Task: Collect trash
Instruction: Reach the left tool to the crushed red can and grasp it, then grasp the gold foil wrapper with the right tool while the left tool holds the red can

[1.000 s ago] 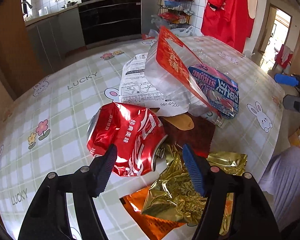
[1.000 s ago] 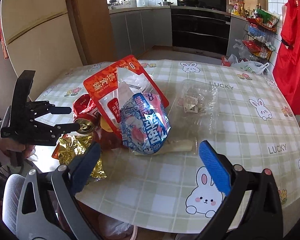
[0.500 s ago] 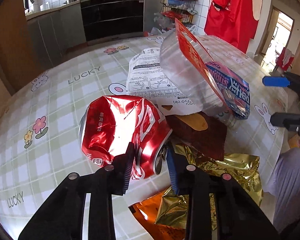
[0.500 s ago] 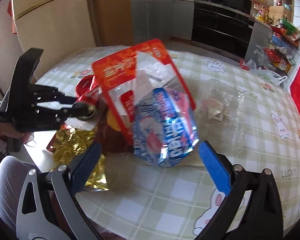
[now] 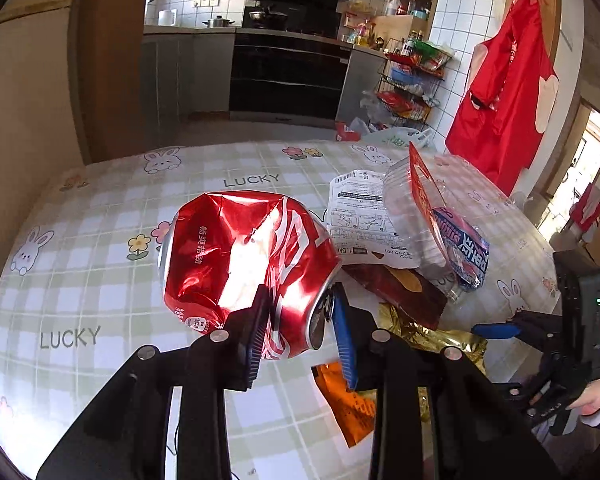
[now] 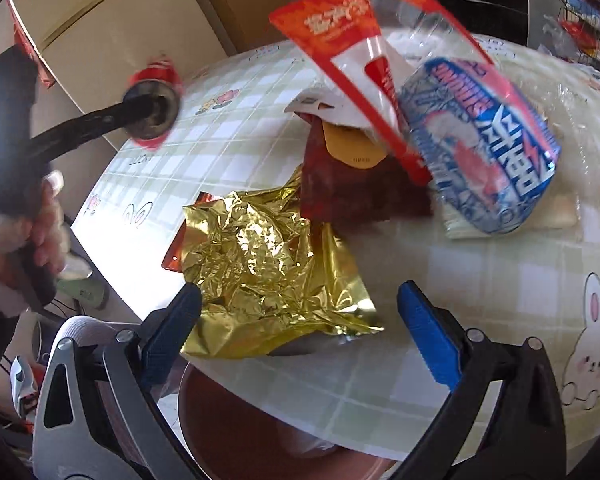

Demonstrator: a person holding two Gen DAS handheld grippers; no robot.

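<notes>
The left gripper (image 5: pixel 298 330) pinched only the crushed red can's (image 5: pixel 244 256) rim, so it could slip; the right gripper (image 6: pixel 300 330) gaped wide.

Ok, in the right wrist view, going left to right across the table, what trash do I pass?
Crushed red can held by the left gripper → gold foil wrapper → dark red packet → blue and white wrapper.

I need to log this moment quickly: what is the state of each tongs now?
Left tongs: closed on the crushed red cola can, lifted.
Right tongs: open, empty, near the gold foil wrapper.
</notes>
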